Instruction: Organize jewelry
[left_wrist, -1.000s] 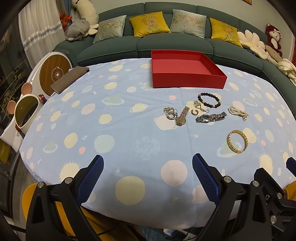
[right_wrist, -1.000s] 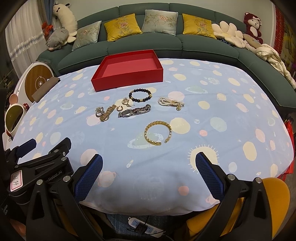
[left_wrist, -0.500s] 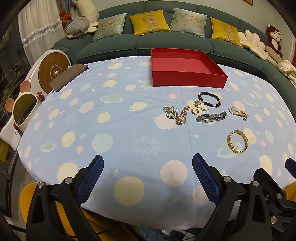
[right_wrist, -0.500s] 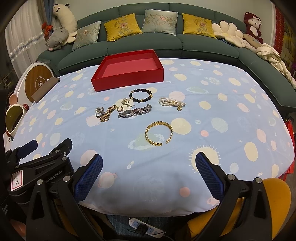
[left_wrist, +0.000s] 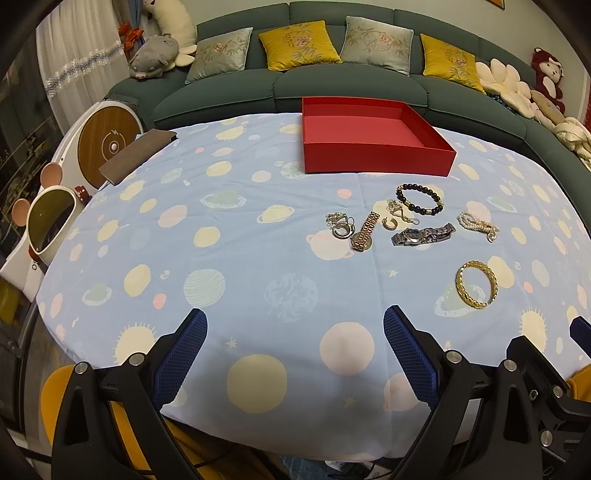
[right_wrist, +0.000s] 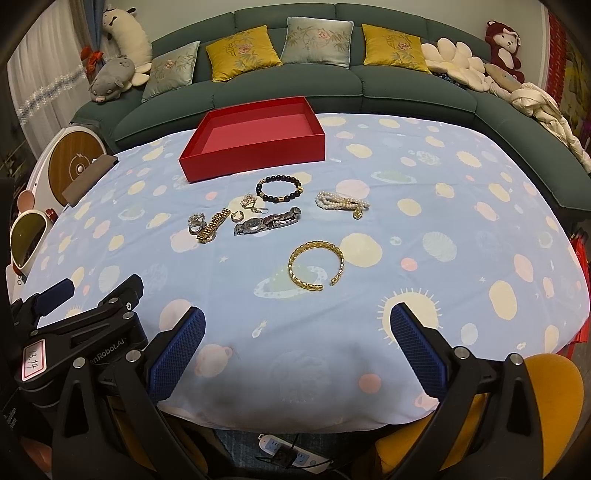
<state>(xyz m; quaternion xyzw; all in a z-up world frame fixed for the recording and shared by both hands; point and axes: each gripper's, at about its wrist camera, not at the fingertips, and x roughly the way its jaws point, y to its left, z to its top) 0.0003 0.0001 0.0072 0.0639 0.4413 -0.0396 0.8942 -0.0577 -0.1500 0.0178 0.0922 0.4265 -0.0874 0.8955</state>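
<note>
An empty red tray (left_wrist: 376, 157) (right_wrist: 255, 155) stands at the far side of the table. In front of it lie a black bead bracelet (left_wrist: 419, 199) (right_wrist: 279, 188), a pearl bracelet (left_wrist: 478, 225) (right_wrist: 341, 203), a silver watch (left_wrist: 423, 234) (right_wrist: 266, 221), a gold watch (left_wrist: 365, 230) (right_wrist: 212, 225), small rings and charms (left_wrist: 340, 227) (right_wrist: 195, 223), and a gold bangle (left_wrist: 476, 284) (right_wrist: 316, 266) nearest me. My left gripper (left_wrist: 295, 347) (right_wrist: 48, 299) and right gripper (right_wrist: 297, 343) are both open and empty above the near table edge.
The table wears a blue planet-print cloth (left_wrist: 221, 258). A green sofa (right_wrist: 332, 88) with cushions curves behind it. A brown pouch (left_wrist: 136, 155) lies at the left edge. White round devices (left_wrist: 48, 221) stand left. A power strip (right_wrist: 288, 448) lies on the floor.
Both grippers have moved slightly forward and up over the near table edge. Both stay open. No jewelry has moved.
</note>
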